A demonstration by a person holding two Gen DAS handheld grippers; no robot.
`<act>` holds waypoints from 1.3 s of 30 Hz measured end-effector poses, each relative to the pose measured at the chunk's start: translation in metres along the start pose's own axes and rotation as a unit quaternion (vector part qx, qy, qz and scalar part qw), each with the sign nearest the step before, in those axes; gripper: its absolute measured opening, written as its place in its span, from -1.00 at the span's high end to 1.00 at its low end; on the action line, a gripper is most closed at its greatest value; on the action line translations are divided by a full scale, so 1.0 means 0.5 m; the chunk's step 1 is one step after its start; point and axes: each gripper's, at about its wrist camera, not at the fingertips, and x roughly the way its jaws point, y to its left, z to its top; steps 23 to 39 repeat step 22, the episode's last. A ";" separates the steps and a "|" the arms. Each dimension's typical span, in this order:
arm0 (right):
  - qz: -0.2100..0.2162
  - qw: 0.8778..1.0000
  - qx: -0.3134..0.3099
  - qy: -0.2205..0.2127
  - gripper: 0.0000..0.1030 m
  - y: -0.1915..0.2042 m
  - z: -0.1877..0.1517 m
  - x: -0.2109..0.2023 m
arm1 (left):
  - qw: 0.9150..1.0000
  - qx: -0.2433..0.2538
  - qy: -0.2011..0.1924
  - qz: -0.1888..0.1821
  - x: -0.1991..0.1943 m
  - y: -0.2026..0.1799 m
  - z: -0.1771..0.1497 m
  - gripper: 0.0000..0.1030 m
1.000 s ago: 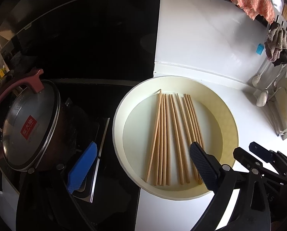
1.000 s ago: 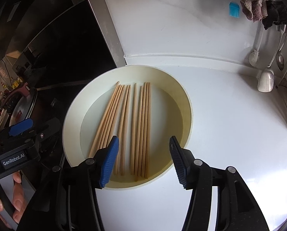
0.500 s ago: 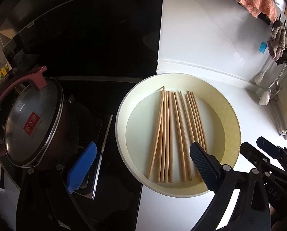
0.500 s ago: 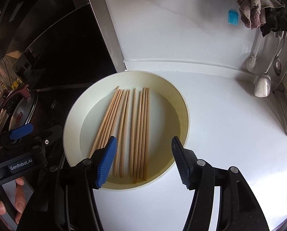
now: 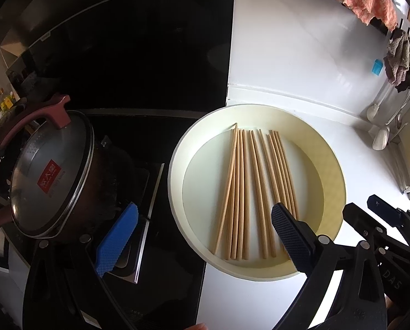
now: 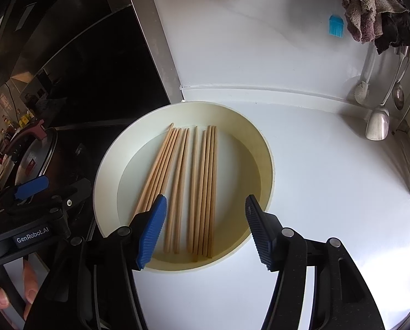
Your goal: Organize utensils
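Several wooden chopsticks (image 5: 248, 192) (image 6: 188, 187) lie side by side in a wide cream plate (image 5: 334, 181) (image 6: 265, 165) on the white counter. My left gripper (image 5: 205, 236) hangs open above the plate's near left side, its blue pad over the cooktop and its dark pad over the chopsticks' near ends. My right gripper (image 6: 206, 231) hangs open above the plate's near edge, with the chopsticks' near ends below the gap. Neither gripper holds anything.
A dark pot with a glass lid (image 5: 48, 176) stands on the black cooktop (image 5: 139, 143) left of the plate. Cloths (image 6: 369, 8), a blue brush (image 6: 335, 26), a white ladle (image 6: 378, 126) and a dish brush (image 6: 361, 88) hang at the back right.
The right gripper's jaws have spread a little wider. Both grippers hover in about the same place and the chopsticks have not moved.
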 end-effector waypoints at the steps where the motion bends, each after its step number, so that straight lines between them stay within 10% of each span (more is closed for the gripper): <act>1: 0.000 1.000 0.000 0.000 -0.11 0.000 0.000 0.000 | 1.000 -0.001 0.000 0.000 -0.001 0.000 -0.001 -0.86; 39: 0.000 1.000 0.006 0.001 -0.14 -0.002 -0.005 0.002 | 1.000 -0.003 0.017 -0.006 0.008 -0.003 -0.010 -0.86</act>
